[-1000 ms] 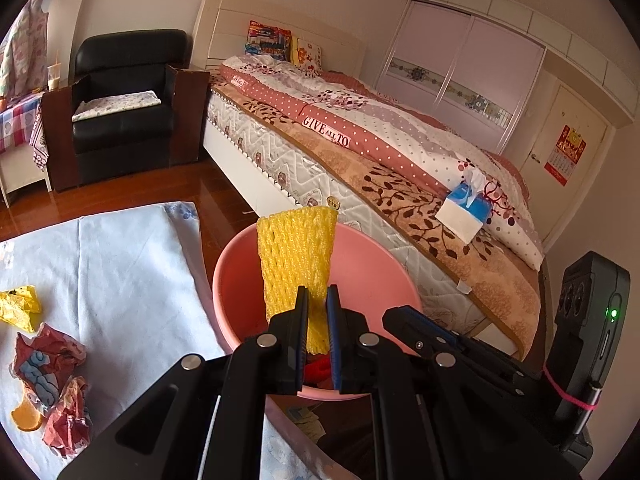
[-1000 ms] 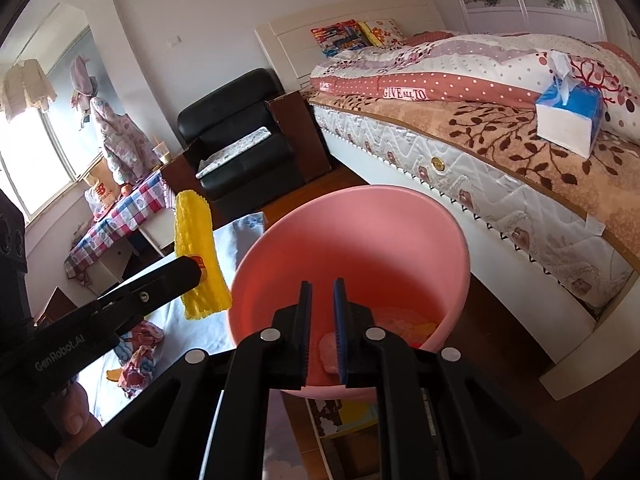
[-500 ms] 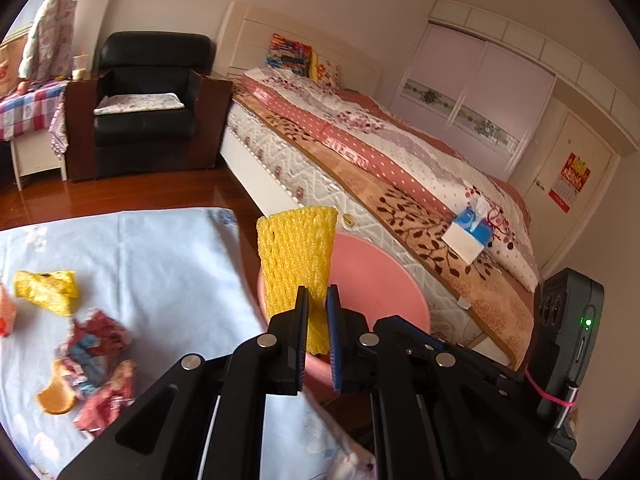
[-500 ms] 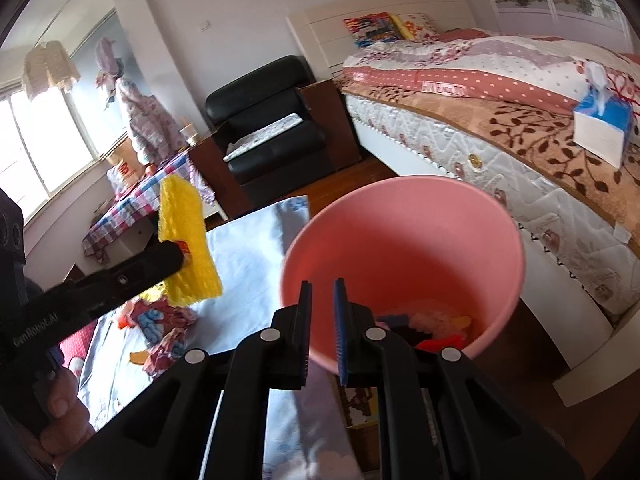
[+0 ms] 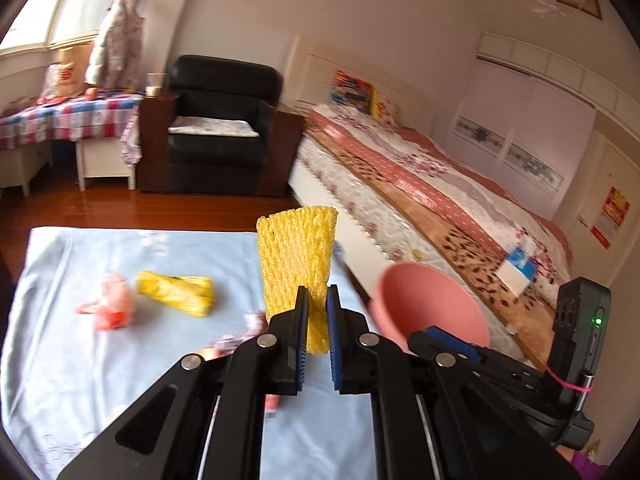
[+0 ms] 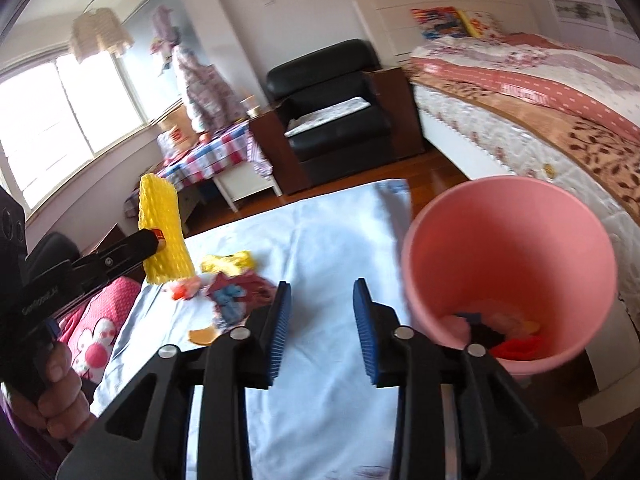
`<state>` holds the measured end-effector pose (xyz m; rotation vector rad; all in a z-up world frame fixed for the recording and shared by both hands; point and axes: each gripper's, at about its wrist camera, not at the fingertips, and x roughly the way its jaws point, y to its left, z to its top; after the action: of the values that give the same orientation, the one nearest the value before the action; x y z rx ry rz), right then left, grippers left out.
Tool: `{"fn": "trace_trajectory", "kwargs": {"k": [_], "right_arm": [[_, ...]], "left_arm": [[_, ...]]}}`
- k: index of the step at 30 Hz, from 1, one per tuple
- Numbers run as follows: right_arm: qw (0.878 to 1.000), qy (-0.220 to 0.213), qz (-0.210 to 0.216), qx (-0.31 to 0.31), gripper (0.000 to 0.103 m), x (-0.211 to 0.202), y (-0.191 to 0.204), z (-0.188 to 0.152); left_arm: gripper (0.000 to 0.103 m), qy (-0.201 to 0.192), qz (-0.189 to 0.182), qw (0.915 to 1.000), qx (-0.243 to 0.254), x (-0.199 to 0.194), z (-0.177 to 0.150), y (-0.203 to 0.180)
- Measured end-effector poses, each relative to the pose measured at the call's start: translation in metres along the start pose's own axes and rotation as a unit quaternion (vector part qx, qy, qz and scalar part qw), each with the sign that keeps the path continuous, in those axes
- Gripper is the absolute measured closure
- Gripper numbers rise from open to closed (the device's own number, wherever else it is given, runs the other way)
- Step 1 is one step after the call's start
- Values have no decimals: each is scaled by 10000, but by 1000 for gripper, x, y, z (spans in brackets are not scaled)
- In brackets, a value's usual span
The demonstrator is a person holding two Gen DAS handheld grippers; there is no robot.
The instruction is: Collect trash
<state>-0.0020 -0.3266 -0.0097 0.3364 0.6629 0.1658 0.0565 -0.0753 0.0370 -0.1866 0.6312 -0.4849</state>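
Note:
My left gripper (image 5: 317, 300) is shut on a yellow foam net sleeve (image 5: 296, 256), which stands upright between its blue pads above the light blue cloth (image 5: 100, 368). The right wrist view shows that sleeve (image 6: 162, 232) at the far left. My right gripper (image 6: 322, 292) hangs over the cloth; its jaws are opening with nothing between them. On its right stands a pink bucket (image 6: 508, 248) with several scraps at the bottom. On the cloth lie a yellow wrapper (image 5: 176, 292), a pink bag (image 5: 114, 304), a crumpled red-and-blue wrapper (image 6: 236, 292) and an orange peel (image 6: 202, 336).
A bed (image 5: 440, 200) runs along the right, close behind the bucket. A black armchair (image 5: 218, 128) and a table with a checked cloth (image 5: 60, 116) stand at the back across a wooden floor. A person's hand (image 6: 52, 400) grips the left tool.
Both views have swung left, away from the bucket and toward the cloth with the trash. The right jaws have parted. The left gripper still holds the yellow foam sleeve.

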Motion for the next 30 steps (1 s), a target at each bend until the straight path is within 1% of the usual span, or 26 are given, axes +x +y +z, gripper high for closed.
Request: {"fn": "trace_trajectory", "kwargs": {"k": [3, 6, 8, 13, 17, 19, 21, 23, 30], "right_arm": [[9998, 64, 144, -151, 67, 6, 16, -1], [9986, 166, 331, -373, 60, 14, 38, -5], [9978, 224, 395, -473, 58, 19, 51, -7], [9949, 492, 500, -728, 54, 42, 83, -12], [9932, 686, 393, -850, 53, 63, 98, -12], [9927, 773, 266, -885, 53, 74, 104, -14], [9926, 799, 165, -897, 53, 81, 108, -15], [9928, 789, -46, -905, 53, 89, 110, -16], [9921, 839, -229, -902, 54, 108, 111, -17]], "left_arm": [[95, -16, 160, 9998, -138, -10, -3, 22], [95, -28, 295, 9992, -278, -20, -8, 46], [95, -33, 388, 9986, -362, -26, -11, 59], [95, -18, 473, 9977, -487, -35, -16, 80], [95, -18, 498, 9975, -506, -37, -19, 88], [95, -1, 495, 9972, -557, -37, -20, 91], [95, 11, 500, 9970, -598, -37, -21, 95], [95, 29, 494, 9969, -618, -36, -22, 97], [95, 119, 516, 9965, -648, -28, -25, 95]]}}
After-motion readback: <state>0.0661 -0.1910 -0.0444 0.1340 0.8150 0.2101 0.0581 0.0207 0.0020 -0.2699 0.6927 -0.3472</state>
